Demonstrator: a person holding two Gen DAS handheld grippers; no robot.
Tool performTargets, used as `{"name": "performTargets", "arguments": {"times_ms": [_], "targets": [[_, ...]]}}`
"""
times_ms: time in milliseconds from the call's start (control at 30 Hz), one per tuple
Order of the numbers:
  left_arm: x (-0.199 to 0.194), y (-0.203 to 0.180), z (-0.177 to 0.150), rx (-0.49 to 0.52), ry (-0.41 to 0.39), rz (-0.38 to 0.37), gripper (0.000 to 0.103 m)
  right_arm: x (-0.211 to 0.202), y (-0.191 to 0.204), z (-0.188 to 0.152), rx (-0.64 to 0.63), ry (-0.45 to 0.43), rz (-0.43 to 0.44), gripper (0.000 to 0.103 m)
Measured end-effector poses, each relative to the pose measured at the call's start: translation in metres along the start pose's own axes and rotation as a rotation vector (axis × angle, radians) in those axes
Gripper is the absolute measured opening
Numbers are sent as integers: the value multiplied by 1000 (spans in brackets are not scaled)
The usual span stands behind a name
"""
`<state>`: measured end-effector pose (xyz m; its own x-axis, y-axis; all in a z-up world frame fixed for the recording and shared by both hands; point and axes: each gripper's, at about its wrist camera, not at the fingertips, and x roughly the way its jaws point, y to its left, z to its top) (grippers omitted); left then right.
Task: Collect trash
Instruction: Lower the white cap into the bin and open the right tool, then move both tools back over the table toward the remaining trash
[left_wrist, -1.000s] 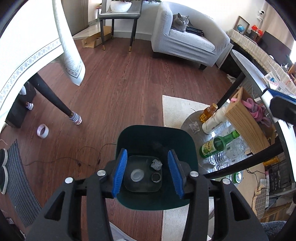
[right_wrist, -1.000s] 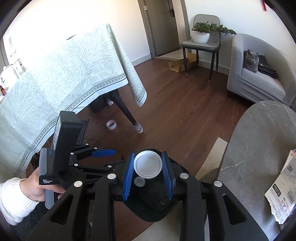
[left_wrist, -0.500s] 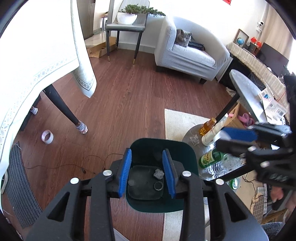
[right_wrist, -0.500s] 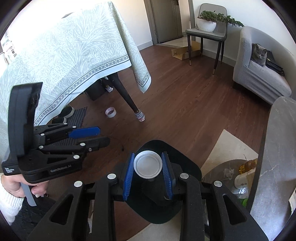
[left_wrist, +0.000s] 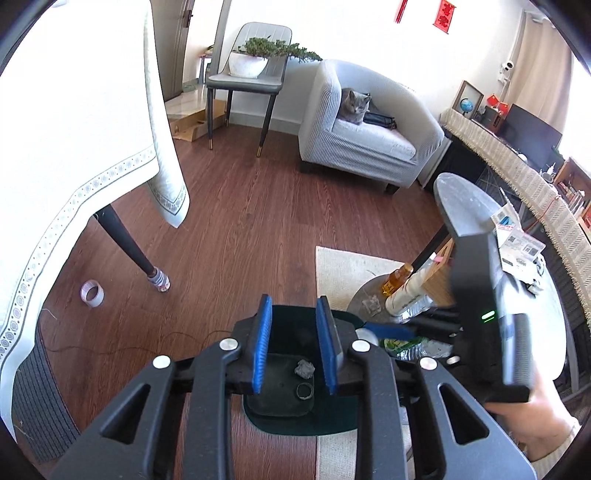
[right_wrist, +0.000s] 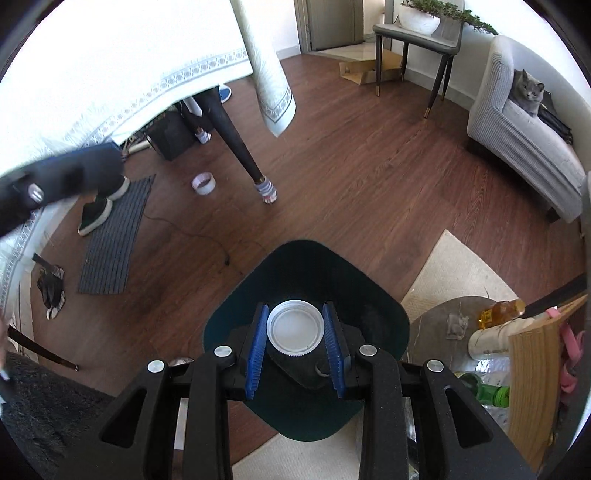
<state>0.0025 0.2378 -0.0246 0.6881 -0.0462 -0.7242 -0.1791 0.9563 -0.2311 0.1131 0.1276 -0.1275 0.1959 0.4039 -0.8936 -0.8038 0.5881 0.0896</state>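
A dark green trash bin (left_wrist: 343, 424) stands on the wood floor, also seen in the right wrist view (right_wrist: 295, 266). Inside lie a crumpled grey scrap (left_wrist: 304, 368) and a small dark ring (left_wrist: 304, 391). My left gripper (left_wrist: 295, 349) is open and empty above the bin. My right gripper (right_wrist: 295, 349) is shut on a white round plastic lid (right_wrist: 294, 326) and holds it over the bin's opening. The right gripper also shows at the right of the left wrist view (left_wrist: 480, 321).
A low round table (right_wrist: 436, 332) right of the bin holds bottles (right_wrist: 502, 310) and a crumpled scrap (right_wrist: 456, 325). A wooden box (right_wrist: 535, 387) stands beside it. A clothed table's leg (right_wrist: 240, 147), a tape roll (right_wrist: 203, 182) and a cable lie on the floor at left. A cat (left_wrist: 354, 105) sits in the armchair.
My right gripper has moved with the lid from beside the bin to directly over it, tilting downward. My left gripper's jaws have narrowed and it has drawn back to the left.
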Motion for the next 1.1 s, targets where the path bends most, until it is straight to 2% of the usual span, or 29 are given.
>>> {"name": "performTargets", "arguments": {"times_ms": [167,267,467,700,867,1100], "targets": [[-12,2,4,-25,-33,-33,26,12,3,-2,-20,41,-22,32],[-16,2,7,-29,-51,-41,26,12,4,-3,-25,40,-24,44],[-23,1,10,-41,-75,-59,30,7,4,-1,-32,27,-15,45],[-29,1,13,-53,-98,-63,33,-18,10,5,-42,-55,6,45],[-36,-2,18,-26,-128,-40,37,-46,9,11,-42,-133,10,45],[-32,-16,19,-18,-130,-67,41,-86,0,11,-37,-228,-9,45]]}}
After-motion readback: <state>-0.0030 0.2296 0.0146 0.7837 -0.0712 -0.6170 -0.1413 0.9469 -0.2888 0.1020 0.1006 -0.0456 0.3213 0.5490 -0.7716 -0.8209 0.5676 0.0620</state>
